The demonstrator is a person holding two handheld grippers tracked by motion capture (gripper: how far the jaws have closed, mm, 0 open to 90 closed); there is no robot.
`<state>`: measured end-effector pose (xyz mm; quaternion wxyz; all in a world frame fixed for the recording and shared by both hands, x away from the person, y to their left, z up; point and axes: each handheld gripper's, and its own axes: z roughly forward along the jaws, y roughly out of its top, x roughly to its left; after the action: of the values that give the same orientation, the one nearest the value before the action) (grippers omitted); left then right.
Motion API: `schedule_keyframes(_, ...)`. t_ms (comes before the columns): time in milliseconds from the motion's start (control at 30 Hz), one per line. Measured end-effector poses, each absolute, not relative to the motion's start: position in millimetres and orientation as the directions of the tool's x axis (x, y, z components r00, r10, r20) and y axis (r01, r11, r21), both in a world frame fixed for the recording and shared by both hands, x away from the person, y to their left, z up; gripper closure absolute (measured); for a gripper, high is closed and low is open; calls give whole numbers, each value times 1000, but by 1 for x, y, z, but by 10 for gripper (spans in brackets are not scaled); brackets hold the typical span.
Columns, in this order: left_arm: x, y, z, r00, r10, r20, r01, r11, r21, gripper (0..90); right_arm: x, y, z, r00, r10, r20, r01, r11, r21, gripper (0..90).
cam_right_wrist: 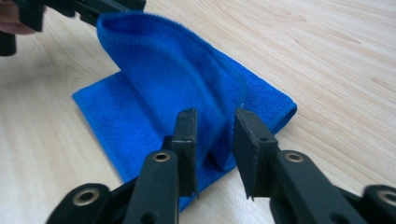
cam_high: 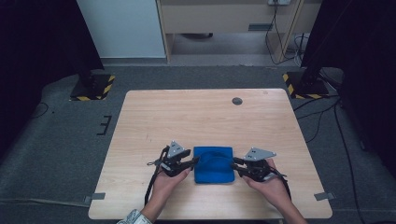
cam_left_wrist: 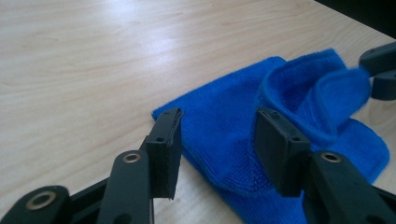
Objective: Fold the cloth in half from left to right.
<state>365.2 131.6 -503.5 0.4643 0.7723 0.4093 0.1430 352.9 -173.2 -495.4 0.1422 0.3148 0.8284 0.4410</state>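
A blue cloth lies folded on the wooden table near its front edge, between the two grippers. My left gripper is at the cloth's left edge; in the left gripper view its jaws stand apart over the cloth without pressing it. My right gripper is at the right edge. A raised, blurred fold of the cloth runs between its jaws, and a gap shows beside the fold. The fold's far end reaches toward the left gripper.
A small grey disc is set in the table near its far edge. Two stand bases with yellow-black stripes sit on the floor beyond the far corners. Bare wood stretches behind the cloth.
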Motion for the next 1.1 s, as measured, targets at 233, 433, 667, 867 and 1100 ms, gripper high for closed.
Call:
schedule_keyframes(233, 364, 133, -504, 630, 763, -147, 492, -246, 835, 517, 347, -177, -482, -756, 652, 62, 388, 371, 844, 638)
schedule_keyframes(433, 356, 131, -509, 656, 747, -107, 493, -316, 811, 510, 361, -167, -485, -737, 672, 64, 404, 363, 840, 577)
schedule_keyframes(667, 348, 129, -518, 683, 726, -75, 499, -390, 774, 498, 356, -156, -499, -747, 665, 28, 404, 420, 813, 470)
schedule_keyframes(867, 348, 127, -511, 686, 727, -35, 464, -400, 791, 407, 356, -155, -502, -731, 682, 15, 411, 422, 808, 315)
schedule_keyframes(1100, 351, 127, -505, 686, 727, -8, 451, -417, 789, 181, 355, -154, -499, -713, 701, 10, 400, 395, 827, 125)
